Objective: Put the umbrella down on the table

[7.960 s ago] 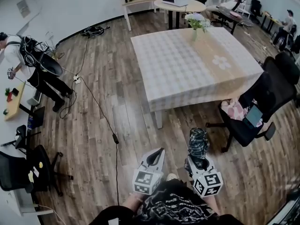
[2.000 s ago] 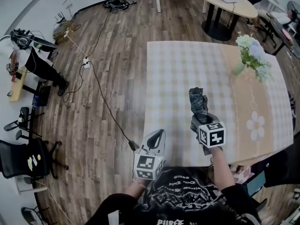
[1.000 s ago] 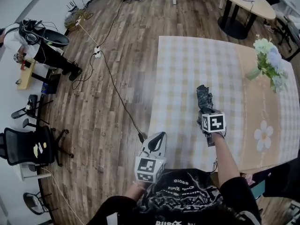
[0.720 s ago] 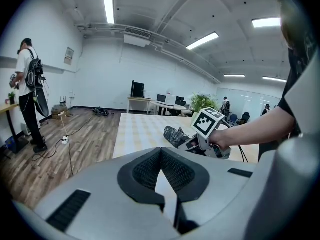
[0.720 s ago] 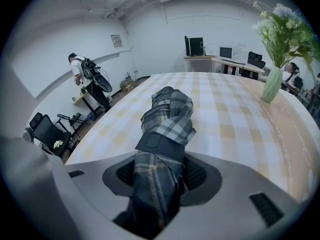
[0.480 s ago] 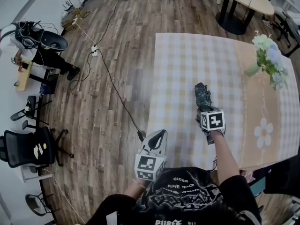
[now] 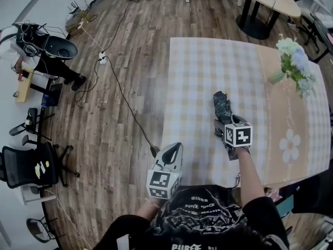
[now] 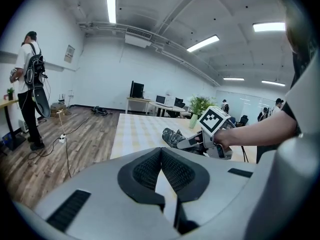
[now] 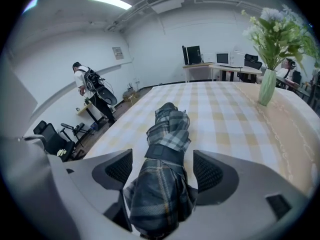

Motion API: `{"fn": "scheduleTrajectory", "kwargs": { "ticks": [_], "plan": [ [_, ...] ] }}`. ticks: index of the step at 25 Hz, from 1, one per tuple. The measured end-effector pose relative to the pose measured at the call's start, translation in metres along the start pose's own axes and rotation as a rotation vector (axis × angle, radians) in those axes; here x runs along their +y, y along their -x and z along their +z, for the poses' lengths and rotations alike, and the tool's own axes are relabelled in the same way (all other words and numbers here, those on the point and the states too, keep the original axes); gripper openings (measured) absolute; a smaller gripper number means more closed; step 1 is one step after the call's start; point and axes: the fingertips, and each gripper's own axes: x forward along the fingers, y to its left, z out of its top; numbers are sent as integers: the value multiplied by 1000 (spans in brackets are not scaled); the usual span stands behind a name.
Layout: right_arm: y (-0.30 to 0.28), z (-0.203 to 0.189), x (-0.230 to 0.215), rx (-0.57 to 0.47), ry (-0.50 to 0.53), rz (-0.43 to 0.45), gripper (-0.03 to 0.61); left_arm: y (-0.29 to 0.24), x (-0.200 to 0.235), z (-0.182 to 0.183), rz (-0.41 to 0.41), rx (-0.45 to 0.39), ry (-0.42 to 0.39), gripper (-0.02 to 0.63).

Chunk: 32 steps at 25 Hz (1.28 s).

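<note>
The folded plaid umbrella (image 7: 222, 107) lies on the checked tablecloth of the table (image 7: 208, 66), pointing away from me. My right gripper (image 7: 225, 123) straddles its near end. In the right gripper view the umbrella (image 9: 167, 149) sits between the jaws of the right gripper (image 9: 162, 160), which are opening, with a gap on each side and neither pad pressing it. My left gripper (image 7: 175, 151) hangs off the table's near left corner over the floor. It is shut and holds nothing. The left gripper view has the left gripper (image 8: 161, 151) low in front and the umbrella (image 8: 175, 136) beyond.
A vase of flowers (image 7: 292, 61) stands at the table's far right, and the right gripper view also catches this vase (image 9: 272, 39). A cable (image 7: 125, 98) runs across the wood floor on the left. A person (image 7: 47, 51) and office chairs (image 7: 26, 165) are far left.
The right gripper's jaws have spread apart and let go of the umbrella, which now rests on the table. Both hands have stayed almost where they were.
</note>
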Motion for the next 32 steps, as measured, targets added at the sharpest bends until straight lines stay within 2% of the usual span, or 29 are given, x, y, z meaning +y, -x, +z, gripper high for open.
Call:
{"fn": "scheduleTrajectory", "kwargs": {
  "ticks": [9,12,18,26,32],
  "plan": [
    [56,19,10,-168,-4,-14,388,5,-14,1,-54,-21,-9,18],
    [79,22,23,-225,15,5,368,9,-17,2,-72,-31,-10,18],
    [140,21,49,-443,33,-14,345,19,-28,7,-110,-56,-11,18],
    [206,-9,57,-607,3,-102,345,30,-43,7,-172,-81,-52,18],
    [229,-62,65,-599,-35,-167,345,39,-57,4,-222,-71,-80,18]
  ]
}}
